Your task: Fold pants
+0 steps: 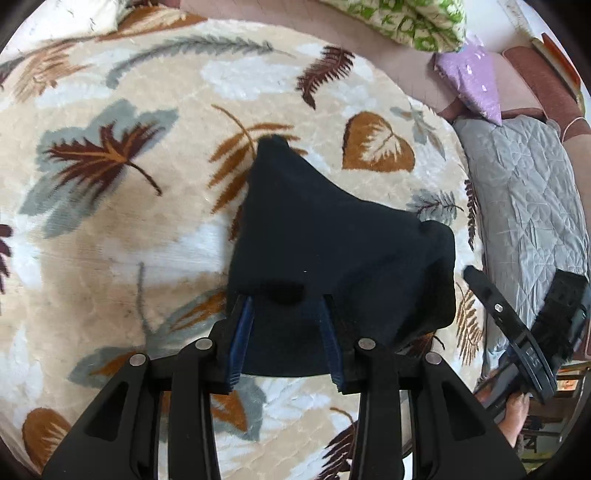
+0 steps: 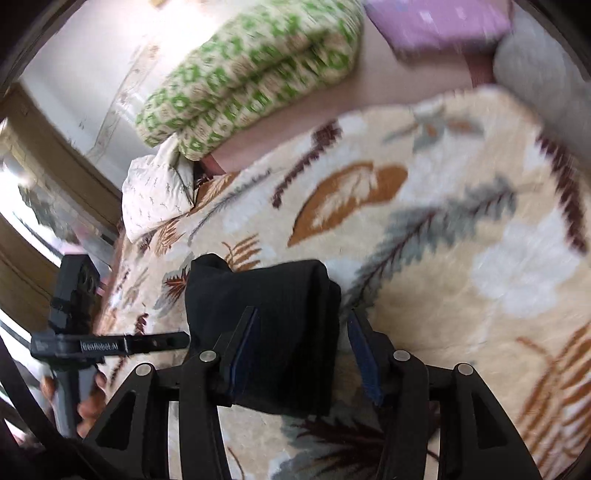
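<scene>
Left wrist view: the left tool [image 1: 286, 306] has its two blue-padded fingers [image 1: 242, 339] spread apart, and the near edge of the black pants [image 1: 332, 236] lies in the gap between them; the fingers are not pressed on the cloth. The pants sit as a folded, bunched dark mass on the leaf-patterned blanket [image 1: 122, 229], with one corner peaking up toward the far side. To the right, the right tool [image 1: 476, 277] reaches in just beside the pants' edge, and beyond it lies a grey quilt [image 1: 528, 192]. A purple cushion [image 1: 472, 81] and a green-patterned pillow [image 1: 406, 22] rest farther back.

Right wrist view, which is blurred: the right tool [image 2: 301, 325] is likewise released, its fingers wide apart with the folded pants [image 2: 266, 295] lying between them, against the left finger and apart from the right one. The left tool [image 2: 177, 338] points at the pants from the left, a hand [image 2: 90, 400] gripping its handle. The green-patterned pillow [image 2: 251, 70] lies past the blanket [image 2: 461, 229].
</scene>
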The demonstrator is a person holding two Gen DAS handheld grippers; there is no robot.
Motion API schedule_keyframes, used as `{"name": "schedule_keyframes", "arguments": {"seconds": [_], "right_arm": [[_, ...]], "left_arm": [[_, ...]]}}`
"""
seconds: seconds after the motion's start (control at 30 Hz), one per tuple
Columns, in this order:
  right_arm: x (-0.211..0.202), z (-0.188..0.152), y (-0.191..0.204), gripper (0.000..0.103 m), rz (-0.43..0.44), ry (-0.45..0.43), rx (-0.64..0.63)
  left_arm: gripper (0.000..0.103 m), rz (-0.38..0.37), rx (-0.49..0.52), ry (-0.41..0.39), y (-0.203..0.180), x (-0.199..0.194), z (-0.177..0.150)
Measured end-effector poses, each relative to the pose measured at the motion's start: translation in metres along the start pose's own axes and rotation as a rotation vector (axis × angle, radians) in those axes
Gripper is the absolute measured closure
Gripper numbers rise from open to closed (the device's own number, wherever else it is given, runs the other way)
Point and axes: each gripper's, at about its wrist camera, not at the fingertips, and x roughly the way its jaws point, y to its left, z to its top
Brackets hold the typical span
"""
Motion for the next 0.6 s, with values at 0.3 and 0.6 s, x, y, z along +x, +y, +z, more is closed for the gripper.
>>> {"name": "schedule_keyframes", "arguments": {"seconds": [0.3,0.6], "right_arm": [[-0.004,-0.022,0.035,0.052,0.057,-0.001,-0.051],[0.014,-0.046,0.015,0.055,-0.033,0.041,0.033]], "left_arm": [[0.068,-0.004,-0.003,0.008,0.0,0.003,-0.015],[0.068,0.062,0.04,-0.01,-0.005,0.009,-0.029]]}}
